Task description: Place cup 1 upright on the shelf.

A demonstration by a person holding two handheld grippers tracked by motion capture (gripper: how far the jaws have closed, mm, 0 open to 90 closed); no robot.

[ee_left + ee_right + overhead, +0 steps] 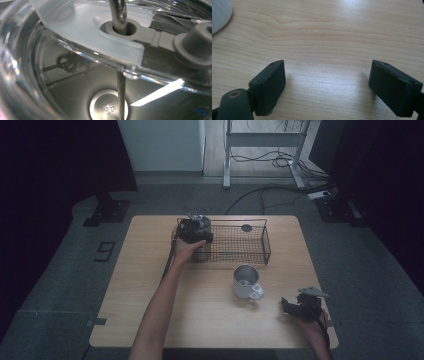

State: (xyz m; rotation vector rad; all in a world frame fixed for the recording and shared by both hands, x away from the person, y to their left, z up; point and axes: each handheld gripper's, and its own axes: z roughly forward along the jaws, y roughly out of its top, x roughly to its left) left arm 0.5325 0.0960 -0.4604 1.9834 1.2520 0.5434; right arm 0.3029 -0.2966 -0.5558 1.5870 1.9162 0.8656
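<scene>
A steel tumbler (202,223) with a clear lid (82,30) stands at the left end of a black wire basket (265,241). A metal straw (119,15) passes through a grey seal in the lid, and the steel bottom shows below. My left gripper (194,234) is right at the tumbler, with the hand behind it; its jaws are hidden. A white mug (245,281) stands mid-table, and its edge shows as the white mug (219,12) in the right gripper view. My right gripper (288,304) (327,71) rests low at the table's front right, jaws wide apart over bare wood.
A small dark round object (246,227) lies at the basket's far side. The wooden table (150,285) has free room at its left and front. Beyond it are a metal stand (262,142) and cables on the floor.
</scene>
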